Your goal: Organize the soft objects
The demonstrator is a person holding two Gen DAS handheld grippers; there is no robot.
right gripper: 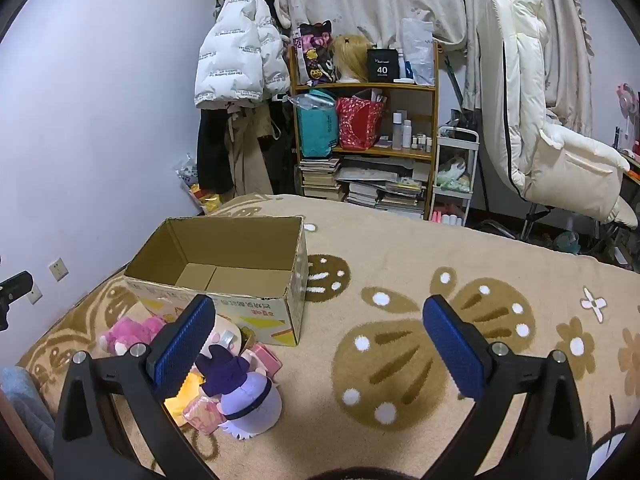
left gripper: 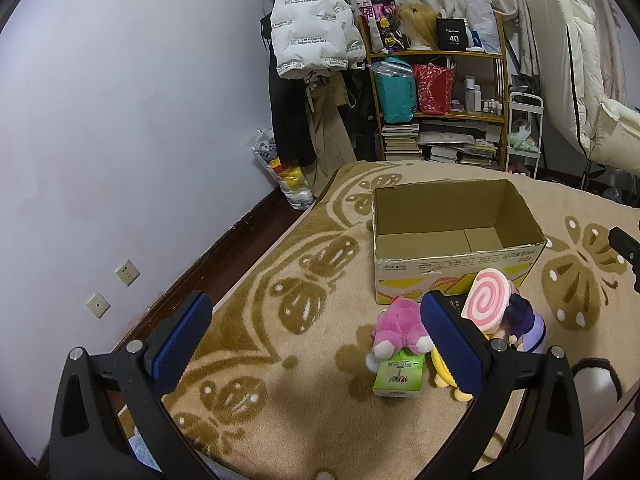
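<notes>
An open, empty cardboard box stands on the patterned blanket; it also shows in the right wrist view. In front of it lie a pink plush, a green tissue pack, a pink swirl lollipop cushion, a yellow plush and a purple-hatted doll. The doll, pink plush and a pink pack show in the right wrist view. My left gripper is open and empty, left of the pile. My right gripper is open and empty, right of it.
The blanket covers a bed. Behind it stand a shelf with bags and books, hanging coats, a small white cart and a white recliner. The wall and dark floor lie on the left.
</notes>
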